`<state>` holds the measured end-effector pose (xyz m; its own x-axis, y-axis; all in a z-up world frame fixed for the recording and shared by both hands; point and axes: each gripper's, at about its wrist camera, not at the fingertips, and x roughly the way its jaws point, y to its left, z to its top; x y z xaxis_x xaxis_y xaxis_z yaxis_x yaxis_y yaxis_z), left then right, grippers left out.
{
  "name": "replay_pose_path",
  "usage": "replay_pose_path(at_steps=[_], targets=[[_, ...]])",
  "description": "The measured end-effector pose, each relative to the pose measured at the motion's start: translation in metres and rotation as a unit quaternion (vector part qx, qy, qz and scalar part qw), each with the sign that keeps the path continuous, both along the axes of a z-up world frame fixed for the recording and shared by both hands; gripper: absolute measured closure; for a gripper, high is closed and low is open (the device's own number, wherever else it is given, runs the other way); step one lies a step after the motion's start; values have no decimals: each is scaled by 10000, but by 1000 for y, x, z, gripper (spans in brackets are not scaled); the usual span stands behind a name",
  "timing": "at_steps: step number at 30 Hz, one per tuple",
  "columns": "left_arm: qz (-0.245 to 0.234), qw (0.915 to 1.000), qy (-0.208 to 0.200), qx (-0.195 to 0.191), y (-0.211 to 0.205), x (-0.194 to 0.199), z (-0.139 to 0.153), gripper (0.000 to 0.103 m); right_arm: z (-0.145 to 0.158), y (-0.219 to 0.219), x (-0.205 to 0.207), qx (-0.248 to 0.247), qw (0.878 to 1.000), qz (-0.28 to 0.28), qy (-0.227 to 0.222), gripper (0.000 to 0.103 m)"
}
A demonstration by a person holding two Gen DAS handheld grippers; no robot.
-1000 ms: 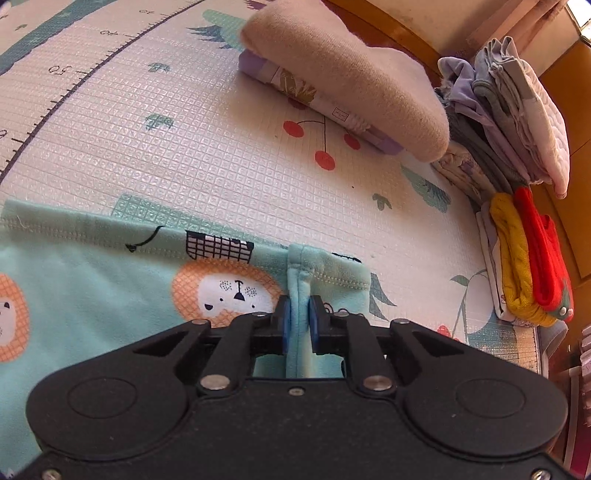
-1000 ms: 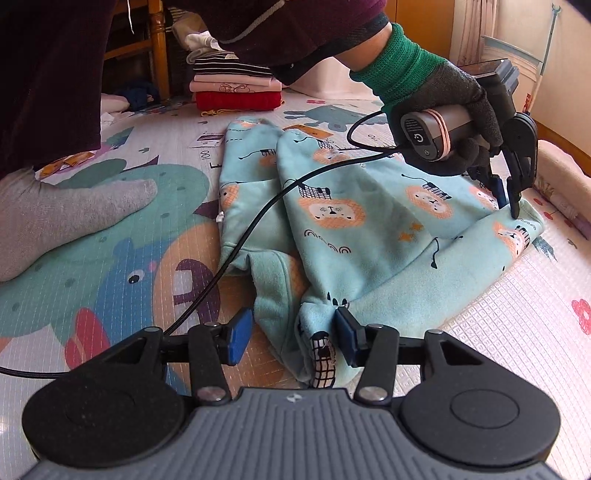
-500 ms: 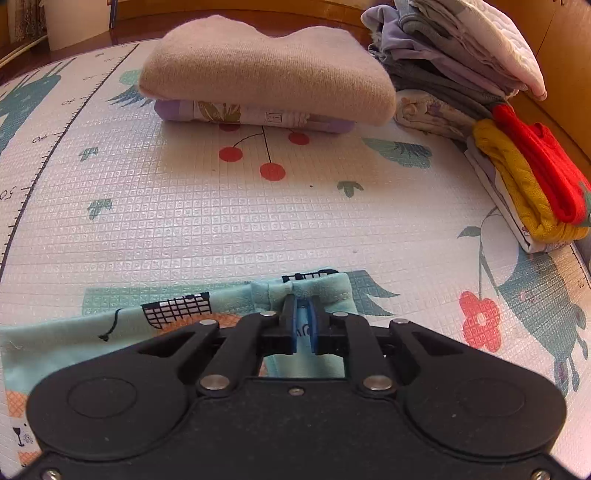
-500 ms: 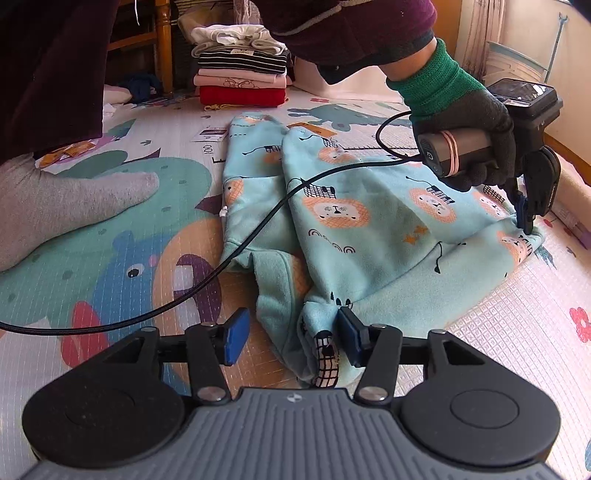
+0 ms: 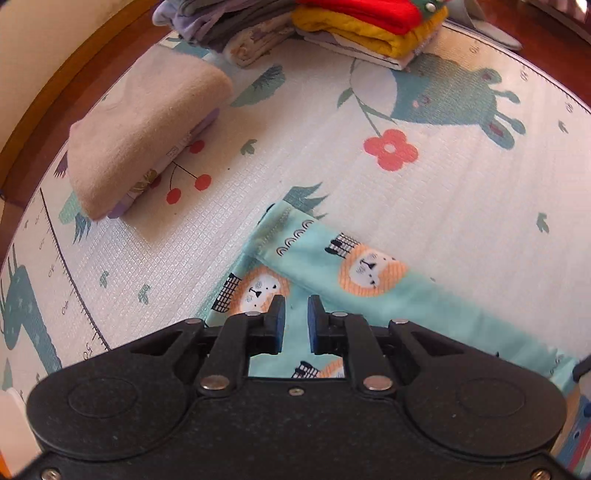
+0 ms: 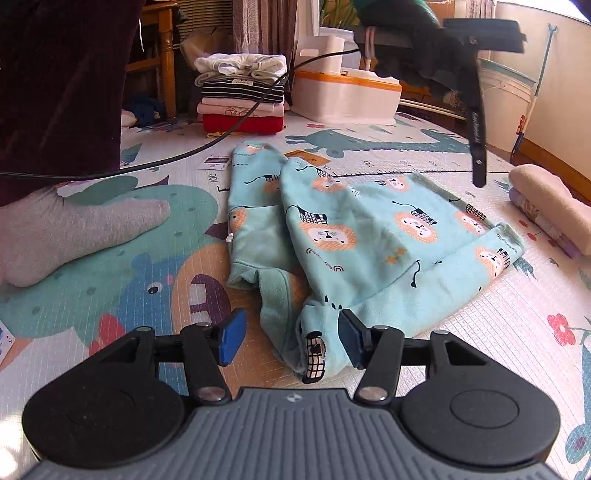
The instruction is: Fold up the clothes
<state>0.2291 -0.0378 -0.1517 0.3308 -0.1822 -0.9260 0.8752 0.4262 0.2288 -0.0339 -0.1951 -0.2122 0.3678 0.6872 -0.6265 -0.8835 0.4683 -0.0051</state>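
Observation:
A teal garment printed with lion faces [image 6: 369, 236] lies partly folded on the play mat, one edge doubled over at the right. In the left wrist view the same garment [image 5: 369, 273] is spread below my left gripper [image 5: 295, 314], which is open a little with nothing between its blue pads. From the right wrist view, the left gripper [image 6: 479, 177] hangs above the garment's far right side in a gloved hand. My right gripper [image 6: 291, 336] is open wide near the mat, with a cuff end [image 6: 314, 347] of the garment lying between its fingers.
A beige folded stack [image 5: 147, 125] sits on the mat close to the garment's right corner. More folded piles [image 5: 369, 22] line the mat edge, and another pile [image 6: 240, 99] stands at the back beside a white box [image 6: 343, 92]. A socked foot [image 6: 74, 229] and a cable [image 6: 184, 155] lie to the left.
My left gripper has let go of the garment's corner, opened and risen above it while turning. The folded-over edge now rests on the mat. The right gripper stays open around the cuff.

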Motion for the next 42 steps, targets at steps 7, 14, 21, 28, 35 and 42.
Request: replay_pose_path(at_steps=[7,14,21,28,35,42], targets=[[16,9919,860,-934,58,-88,1,93,0,-21,42,213,9959,-790,395,76],[407,9779,1346,-1548,60,-156,-58,93,-20,11,46,-181,9973,-329,637,79],[1239,9657,1270,-1896,80,-169,-92,93,-29,37,38,-704,9969,-158,318,78],[2290,9329,1014,-2589,133,-165,-62,93,0,34,56,-563,9975,-49,420,82],[4086,8540,840,-3109,219,-163,-56,89,-1,39,101,-244,9957,-875,185,82],[5369,7494,1160,-3697,281,-158,-70,80,-19,51,136,-295,9934,-1056,344,82]])
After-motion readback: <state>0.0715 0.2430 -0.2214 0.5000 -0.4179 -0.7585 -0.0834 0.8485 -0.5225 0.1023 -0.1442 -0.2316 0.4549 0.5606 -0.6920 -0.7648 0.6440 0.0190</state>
